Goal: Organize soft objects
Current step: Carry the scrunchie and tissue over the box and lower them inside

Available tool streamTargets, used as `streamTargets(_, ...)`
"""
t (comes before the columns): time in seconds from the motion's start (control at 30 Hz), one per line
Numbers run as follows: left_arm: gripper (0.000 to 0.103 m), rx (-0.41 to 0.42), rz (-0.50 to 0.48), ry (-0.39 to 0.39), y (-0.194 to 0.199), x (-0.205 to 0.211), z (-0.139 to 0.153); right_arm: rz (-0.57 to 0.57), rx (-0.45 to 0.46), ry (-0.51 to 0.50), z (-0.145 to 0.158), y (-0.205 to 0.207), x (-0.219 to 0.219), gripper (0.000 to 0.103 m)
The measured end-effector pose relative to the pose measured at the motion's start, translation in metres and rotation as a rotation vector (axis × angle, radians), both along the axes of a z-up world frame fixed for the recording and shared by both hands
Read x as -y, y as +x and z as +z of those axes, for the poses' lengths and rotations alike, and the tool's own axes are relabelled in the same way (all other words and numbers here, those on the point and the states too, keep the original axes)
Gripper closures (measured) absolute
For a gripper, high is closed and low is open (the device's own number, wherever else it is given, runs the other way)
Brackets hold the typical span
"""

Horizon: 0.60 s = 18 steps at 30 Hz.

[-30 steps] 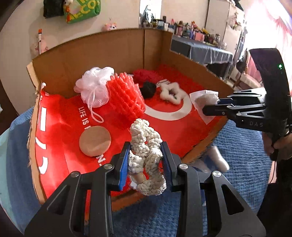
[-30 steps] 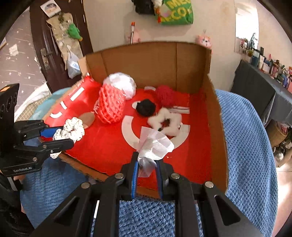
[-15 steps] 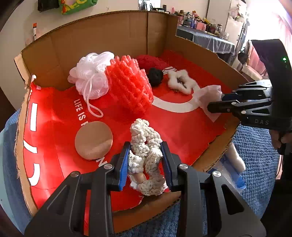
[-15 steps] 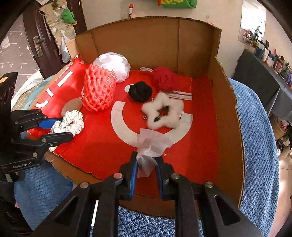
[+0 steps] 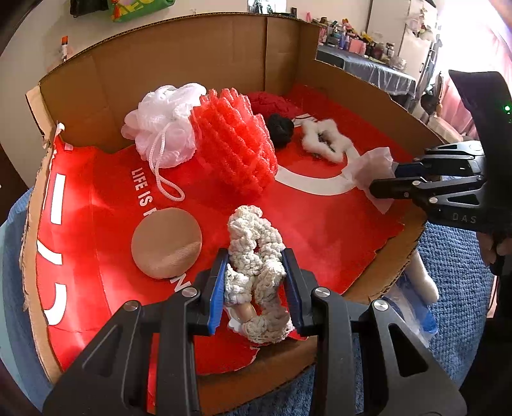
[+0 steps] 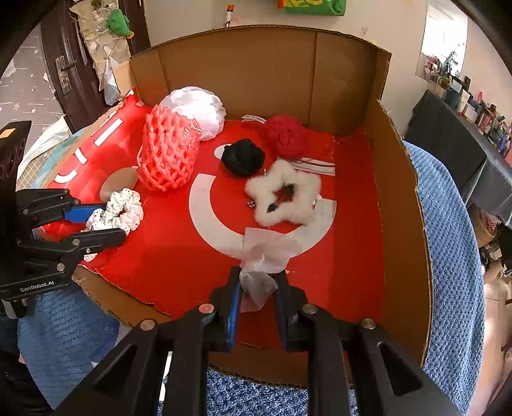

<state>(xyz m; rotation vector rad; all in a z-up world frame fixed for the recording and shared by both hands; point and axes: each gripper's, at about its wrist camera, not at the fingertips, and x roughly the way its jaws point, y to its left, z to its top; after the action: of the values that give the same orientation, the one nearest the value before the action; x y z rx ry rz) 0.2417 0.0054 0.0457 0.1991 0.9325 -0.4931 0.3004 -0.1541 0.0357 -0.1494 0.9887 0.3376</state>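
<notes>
green bag (image 6: 312, 4) cut off at top edge, shelf clutter (image 5: 355, 40) too small to identify

Both wrist cameras are looking forward and down over the near edge of the cardboard box (image 5: 179, 76), close in. The left one is sitting toward its left corner, the right toward the right corner; both are sharing the box's red floor and back wall.

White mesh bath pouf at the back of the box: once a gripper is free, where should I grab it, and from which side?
Probably by the white mesh bath pouf body, from above or its open left side. The red foam net sits tight against its right and the cardboard box wall stands close behind. Its cord loop trails forward, but looks thin for the pads. Both grippers are full now.
</notes>
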Motion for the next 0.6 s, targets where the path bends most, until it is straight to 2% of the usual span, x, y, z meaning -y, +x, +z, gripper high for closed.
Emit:
streamTargets(0.2, 0.072, -0.002, 0.001, -0.008, 0.0007, -0.0010, -0.0020, 0.006, 0.004, -0.014, -0.0012, -0.0016, -0.0024, 0.073)
streamTargets(0.43, 0.071, -0.001, 0.004, -0.011, 0.0009, -0.0017, -0.0031, 0.003, 0.012, -0.028, -0.0014, -0.0031, -0.0031, 0.071)
streamTargets(0.5, 0.064, -0.002, 0.006, -0.013, 0.0008, -0.0019, -0.0030, 0.003, 0.014, -0.030, -0.0012, -0.0040, -0.0033, 0.070)
streamTargets(0.53, 0.057, -0.003, 0.006, -0.014, 0.0011, -0.0020, -0.0029, 0.004, 0.015, -0.032, -0.0010, -0.0045, -0.0035, 0.069)
streamTargets(0.6, 0.055, 0.000, 0.012, -0.013, 0.0012, -0.0026, -0.0028, 0.004, 0.017, -0.035, -0.0011, -0.0050, -0.0038, 0.067)
